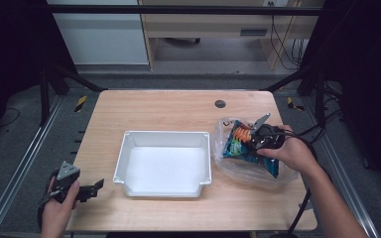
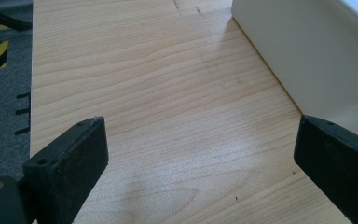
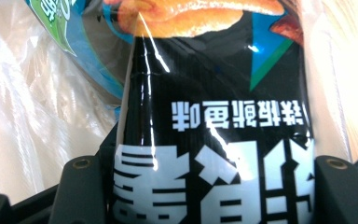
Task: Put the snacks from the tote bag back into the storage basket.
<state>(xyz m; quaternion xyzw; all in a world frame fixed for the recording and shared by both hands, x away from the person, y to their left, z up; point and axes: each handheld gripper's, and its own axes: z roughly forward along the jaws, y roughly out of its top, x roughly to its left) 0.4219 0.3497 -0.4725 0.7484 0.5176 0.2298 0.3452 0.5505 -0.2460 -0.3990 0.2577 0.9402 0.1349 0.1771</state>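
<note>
A black and blue snack bag (image 1: pixel 243 148) with orange printing lies inside a clear plastic bag (image 1: pixel 225 163) at the right of the wooden table (image 1: pixel 173 106). My right gripper (image 1: pixel 258 141) is shut on the snack bag; in the right gripper view the glossy pack (image 3: pixel 214 140) is squeezed between the two black jaws. My left gripper (image 1: pixel 92 191) rests at the table's front left corner, beside the white tray (image 1: pixel 163 163). In the left gripper view its jaws stand wide open over bare wood, with the tray wall (image 2: pixel 307 56) at the upper right.
The white tray sits empty in the middle of the table. A dark round cable hole (image 1: pixel 220 103) lies near the far edge. Black frame posts stand at both sides, and cables trail off the right edge.
</note>
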